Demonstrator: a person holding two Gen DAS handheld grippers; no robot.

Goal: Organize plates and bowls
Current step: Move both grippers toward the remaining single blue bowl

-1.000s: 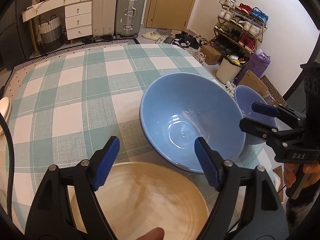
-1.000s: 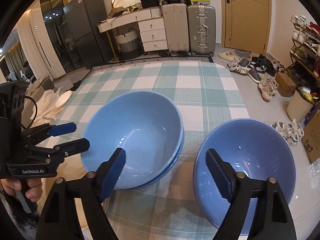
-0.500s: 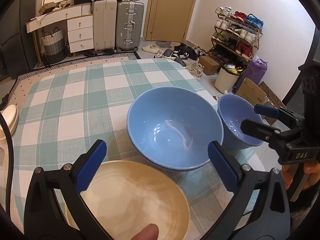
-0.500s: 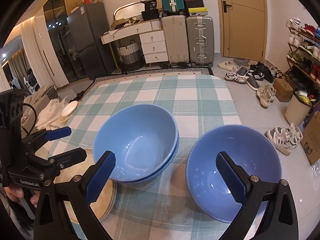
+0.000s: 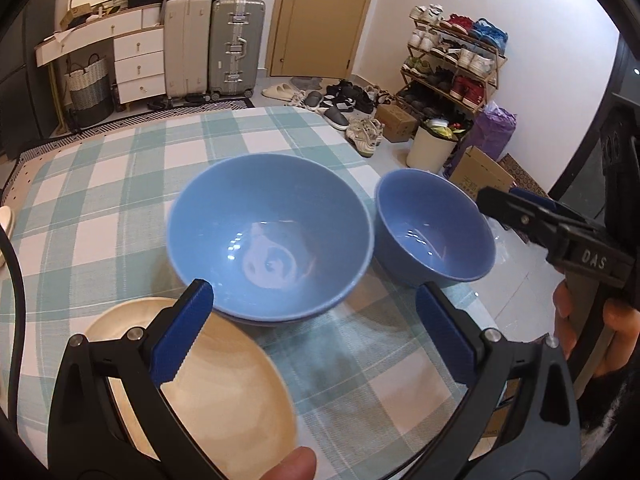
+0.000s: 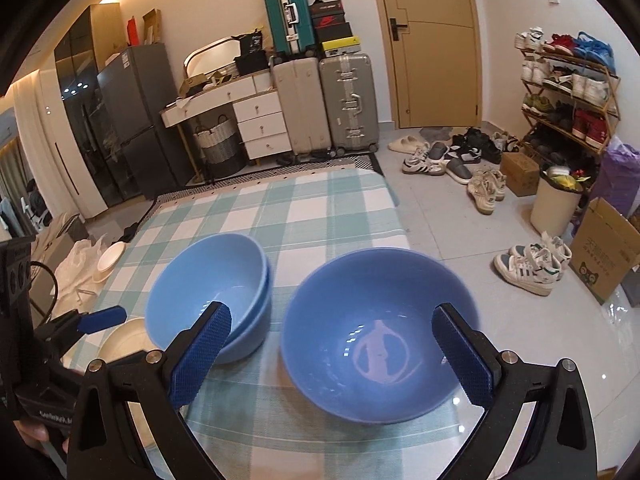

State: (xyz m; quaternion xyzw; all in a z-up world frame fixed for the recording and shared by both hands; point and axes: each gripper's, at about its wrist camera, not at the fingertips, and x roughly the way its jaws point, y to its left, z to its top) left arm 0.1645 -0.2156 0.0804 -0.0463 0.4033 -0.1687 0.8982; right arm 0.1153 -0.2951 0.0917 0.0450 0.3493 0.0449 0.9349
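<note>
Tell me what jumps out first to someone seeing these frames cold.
The blue bowls on the checked tablecloth: a nested pair mid-table and a single blue bowl beside it near the table's right edge. A pale wooden plate lies in front of the pair, under the open left gripper. The right gripper, also open and empty, hovers over the single bowl.

The stacked blue bowls [image 5: 268, 240] in front of me look like glazed ceramic, smooth and glossy, with light glinting in the bottom. The single blue bowl [image 6: 380, 336] has the same shiny glaze. My cream plate [image 5: 224, 392] is smooth with a softer sheen. The checked cloth [image 5: 120, 184] over the worktop is woven and matt. My left hand-held gripper [image 5: 316, 336] has matt black plastic arms, ribbed blue pads [image 5: 184, 332] and small bright metal pins.
</note>
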